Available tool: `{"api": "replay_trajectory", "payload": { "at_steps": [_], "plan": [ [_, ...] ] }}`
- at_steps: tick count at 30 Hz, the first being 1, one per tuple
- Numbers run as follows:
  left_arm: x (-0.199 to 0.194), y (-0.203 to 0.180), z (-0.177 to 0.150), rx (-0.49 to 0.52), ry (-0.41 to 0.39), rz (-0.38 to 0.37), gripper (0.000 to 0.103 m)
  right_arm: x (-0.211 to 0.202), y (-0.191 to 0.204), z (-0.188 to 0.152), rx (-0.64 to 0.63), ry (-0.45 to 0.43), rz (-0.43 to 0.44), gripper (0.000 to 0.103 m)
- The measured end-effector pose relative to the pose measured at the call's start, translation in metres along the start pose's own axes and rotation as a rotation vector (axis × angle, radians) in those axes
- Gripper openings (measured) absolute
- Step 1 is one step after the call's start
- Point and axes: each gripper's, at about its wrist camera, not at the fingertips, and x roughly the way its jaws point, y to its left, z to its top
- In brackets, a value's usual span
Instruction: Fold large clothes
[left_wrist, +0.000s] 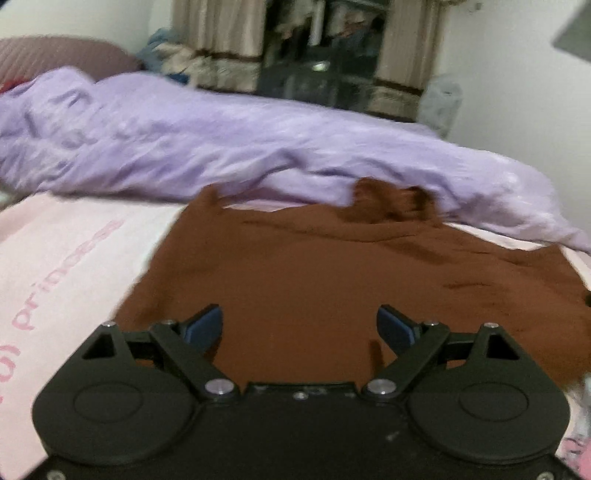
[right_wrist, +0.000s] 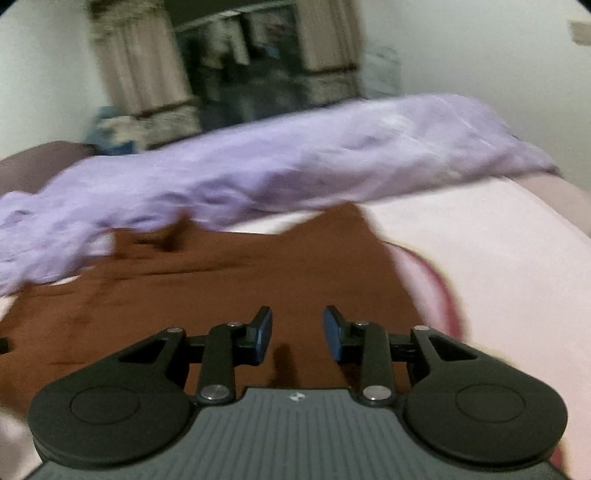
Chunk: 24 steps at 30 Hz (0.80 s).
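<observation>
A brown garment (left_wrist: 332, 280) lies spread on the pink bed sheet (left_wrist: 74, 258), its far edge rumpled against a lilac blanket. My left gripper (left_wrist: 300, 323) hovers over its near part, jaws wide open, nothing between the blue pads. In the right wrist view the same brown garment (right_wrist: 240, 288) fills the middle. My right gripper (right_wrist: 297, 332) is above it, jaws partly open with a clear gap and no cloth between them. Both views are blurred by motion.
A crumpled lilac blanket (left_wrist: 221, 140) runs across the bed behind the garment, also in the right view as the lilac blanket (right_wrist: 295, 158). Curtains (left_wrist: 221, 44) and a dark window stand at the back wall. Bare pink sheet (right_wrist: 498, 258) lies right of the garment.
</observation>
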Motion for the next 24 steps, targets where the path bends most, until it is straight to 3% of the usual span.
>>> {"api": "replay_trajectory", "payload": {
  "at_steps": [6, 9, 11, 17, 20, 24],
  "plan": [
    [0.006, -0.063, -0.008, 0.085, 0.015, -0.039, 0.092, 0.002, 0.092, -0.022, -0.123, 0.02, 0.153, 0.039],
    [0.031, -0.071, -0.015, 0.097, 0.087, -0.006, 0.092, 0.017, 0.121, -0.04, -0.176, 0.056, 0.14, 0.039],
    [0.047, -0.068, -0.023, 0.098, 0.131, 0.007, 0.102, 0.031, 0.131, -0.051, -0.221, 0.083, 0.092, 0.039],
    [0.063, -0.056, -0.03, 0.062, 0.125, -0.02, 0.103, 0.033, 0.141, -0.064, -0.275, 0.056, 0.046, 0.039],
    [0.048, -0.057, -0.025, 0.062, 0.121, -0.034, 0.103, 0.028, 0.142, -0.053, -0.268, 0.061, 0.069, 0.038],
    [0.044, -0.059, 0.009, 0.082, 0.052, -0.057, 0.103, 0.028, 0.14, -0.011, -0.165, -0.003, 0.122, 0.037]
  ]
}}
